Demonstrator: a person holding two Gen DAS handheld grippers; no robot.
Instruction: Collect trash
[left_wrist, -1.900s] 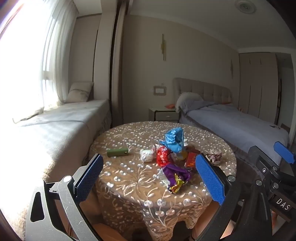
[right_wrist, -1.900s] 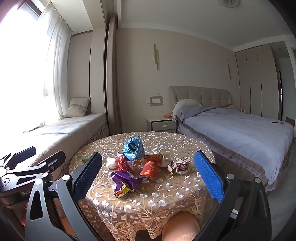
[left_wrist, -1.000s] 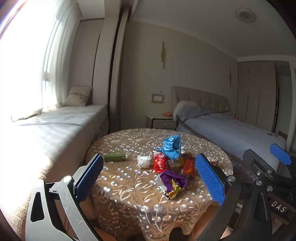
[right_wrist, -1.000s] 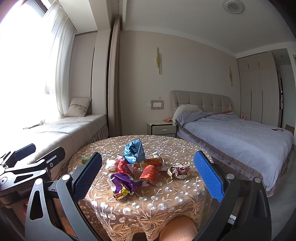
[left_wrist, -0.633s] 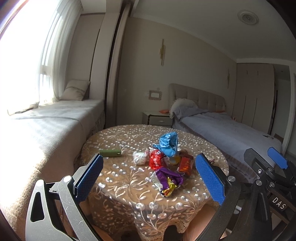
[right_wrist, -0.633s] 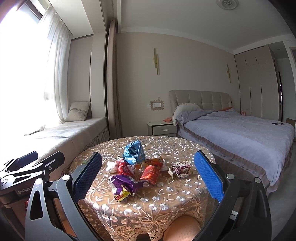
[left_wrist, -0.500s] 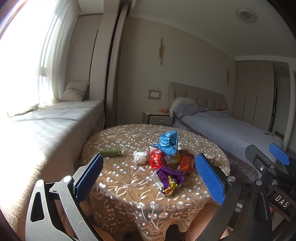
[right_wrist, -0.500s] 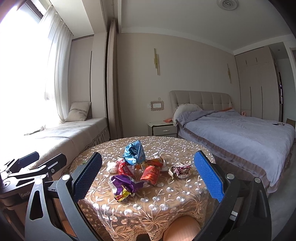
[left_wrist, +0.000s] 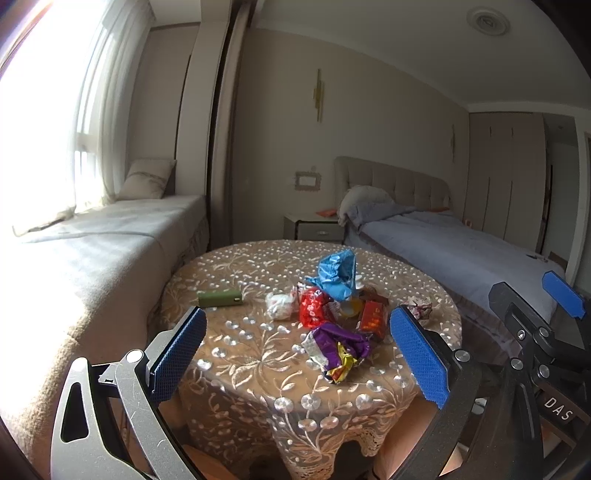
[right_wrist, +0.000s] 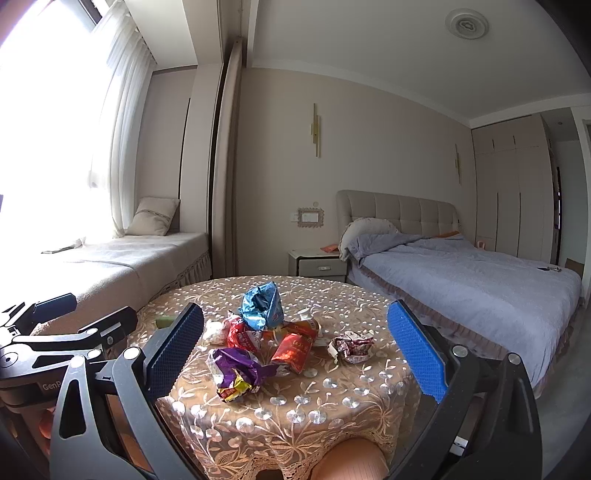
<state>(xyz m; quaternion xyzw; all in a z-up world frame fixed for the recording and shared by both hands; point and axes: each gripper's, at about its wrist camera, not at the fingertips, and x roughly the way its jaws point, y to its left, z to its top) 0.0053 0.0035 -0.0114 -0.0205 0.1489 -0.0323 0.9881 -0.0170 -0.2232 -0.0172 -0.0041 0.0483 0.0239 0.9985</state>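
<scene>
A pile of crumpled wrappers lies on a round table (left_wrist: 258, 369) with a beige lace cloth. It holds a blue bag (left_wrist: 336, 273) (right_wrist: 260, 304), a red wrapper (left_wrist: 314, 308) (right_wrist: 242, 338), a purple wrapper (left_wrist: 338, 349) (right_wrist: 236, 369), an orange-red packet (left_wrist: 373, 319) (right_wrist: 291, 350), a white wad (left_wrist: 279, 306) and a small crumpled wrapper (right_wrist: 351, 347). A green tube (left_wrist: 220, 298) lies left of them. My left gripper (left_wrist: 295, 354) and right gripper (right_wrist: 295, 354) are open and empty, held in front of the table's near edge.
A window seat (left_wrist: 92, 251) with a cushion runs along the left under bright curtains. A bed (right_wrist: 461, 280) with a grey cover stands at the right, with a nightstand (right_wrist: 319, 264) beside it. The table (right_wrist: 288, 417) stands between them.
Both grippers have shifted slightly while staying open; the left view has come a little closer to the table. The trash has not moved.
</scene>
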